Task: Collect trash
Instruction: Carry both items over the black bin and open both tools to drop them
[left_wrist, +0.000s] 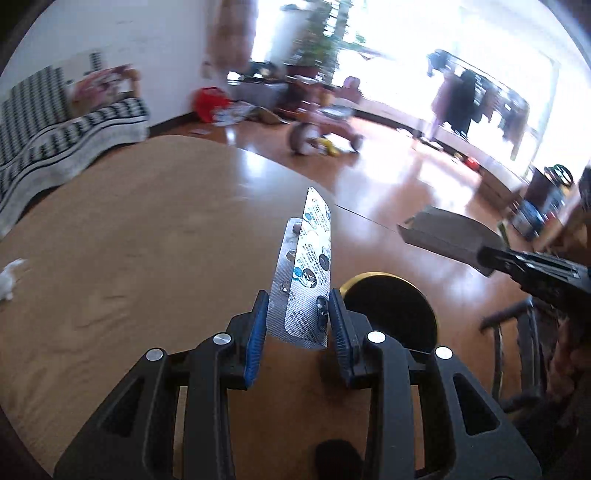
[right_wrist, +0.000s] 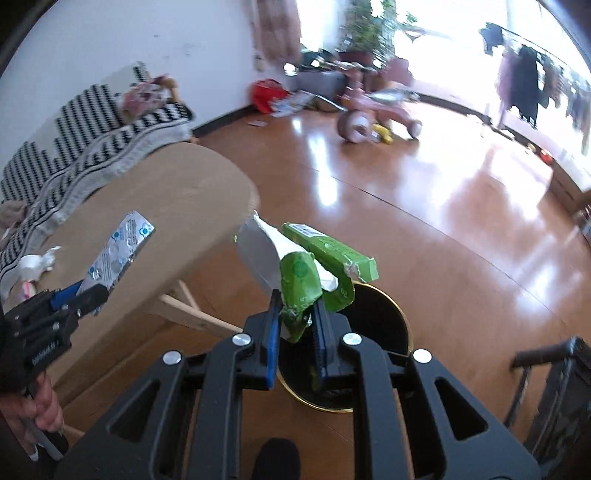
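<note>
My left gripper (left_wrist: 297, 310) is shut on silver pill blister packs (left_wrist: 303, 273), held upright above the table's right edge; they also show in the right wrist view (right_wrist: 118, 253). My right gripper (right_wrist: 297, 310) is shut on a torn green carton (right_wrist: 314, 269) with a white and grey inside, held over the black gold-rimmed bin (right_wrist: 384, 332). The bin (left_wrist: 395, 314) stands on the floor just right of the table. The carton (left_wrist: 443, 236) and right gripper (left_wrist: 524, 266) show at the right of the left wrist view.
A round tan table (left_wrist: 129, 258) carries a crumpled white tissue (left_wrist: 9, 277) at its left. A black-and-white patterned sofa (right_wrist: 92, 147) is behind. A pink tricycle (right_wrist: 373, 114) stands on the wooden floor. A dark chair (right_wrist: 554, 387) is at the right.
</note>
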